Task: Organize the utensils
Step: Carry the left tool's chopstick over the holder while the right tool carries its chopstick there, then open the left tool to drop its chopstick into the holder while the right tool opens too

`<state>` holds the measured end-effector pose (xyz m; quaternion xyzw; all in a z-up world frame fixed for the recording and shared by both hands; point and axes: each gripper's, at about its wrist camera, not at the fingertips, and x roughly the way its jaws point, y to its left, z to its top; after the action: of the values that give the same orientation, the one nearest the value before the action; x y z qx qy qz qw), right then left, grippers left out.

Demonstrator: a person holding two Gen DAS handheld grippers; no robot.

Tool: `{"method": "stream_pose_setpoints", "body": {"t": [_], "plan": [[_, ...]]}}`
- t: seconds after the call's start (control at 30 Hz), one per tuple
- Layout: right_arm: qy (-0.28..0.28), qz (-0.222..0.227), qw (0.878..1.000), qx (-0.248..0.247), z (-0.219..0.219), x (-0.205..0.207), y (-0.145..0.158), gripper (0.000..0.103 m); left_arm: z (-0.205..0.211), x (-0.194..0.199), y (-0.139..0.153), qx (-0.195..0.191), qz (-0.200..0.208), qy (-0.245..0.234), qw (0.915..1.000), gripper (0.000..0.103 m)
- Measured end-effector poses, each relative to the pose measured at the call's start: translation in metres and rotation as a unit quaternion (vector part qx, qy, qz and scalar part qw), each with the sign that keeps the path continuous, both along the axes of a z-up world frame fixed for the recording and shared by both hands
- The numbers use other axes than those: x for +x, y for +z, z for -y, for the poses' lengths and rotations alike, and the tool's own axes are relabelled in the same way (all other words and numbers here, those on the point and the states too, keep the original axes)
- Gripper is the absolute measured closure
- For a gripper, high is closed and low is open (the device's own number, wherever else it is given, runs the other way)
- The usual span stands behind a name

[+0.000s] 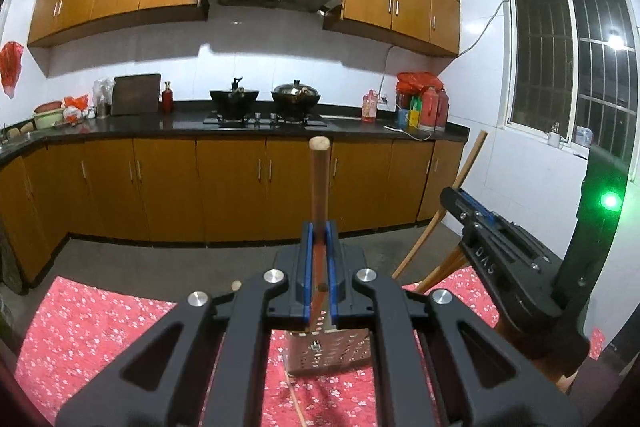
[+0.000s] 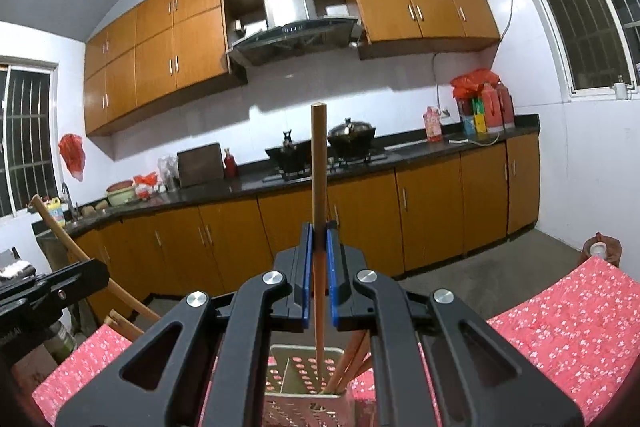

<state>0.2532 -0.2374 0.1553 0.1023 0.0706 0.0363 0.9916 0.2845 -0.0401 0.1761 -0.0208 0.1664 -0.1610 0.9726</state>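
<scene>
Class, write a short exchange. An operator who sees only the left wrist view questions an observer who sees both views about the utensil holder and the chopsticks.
Operator: My left gripper holds one chopstick, but I see the holder only from outside. Is anything in it?
Observer: Yes. The right wrist view looks into its open top, where stored chopsticks lean to the right.
Operator: How does the right gripper carry its second chopstick?
Observer: It is held upright between the jaws. Its lower end is over the holder's opening, seemingly just inside, left of the stored chopsticks.
</scene>
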Motion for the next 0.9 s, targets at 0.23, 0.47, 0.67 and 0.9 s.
{"method": "stream_pose_setpoints", "body": {"t": [0.23, 0.47, 0.67, 0.9], "plan": [[0.02, -0.03, 0.999, 0.011, 0.0, -0.005, -0.008, 0.093, -0.004, 0.007, -0.014, -0.005, -0.017, -0.003, 0.9998, 0.095], [0.03, -0.028, 0.999, 0.025, 0.004, -0.025, 0.004, 0.077, -0.01, 0.007, -0.013, -0.018, -0.028, -0.001, 0.9994, 0.094], [0.032, -0.013, 0.999, 0.024, 0.008, -0.044, 0.018, 0.07, -0.012, -0.002, -0.009, -0.026, -0.023, -0.001, 0.9994, 0.093], [0.026, -0.007, 0.999, 0.036, 0.025, -0.066, 0.026, 0.069, -0.017, -0.009, -0.002, -0.041, -0.017, 0.001, 0.999, 0.089]]}}
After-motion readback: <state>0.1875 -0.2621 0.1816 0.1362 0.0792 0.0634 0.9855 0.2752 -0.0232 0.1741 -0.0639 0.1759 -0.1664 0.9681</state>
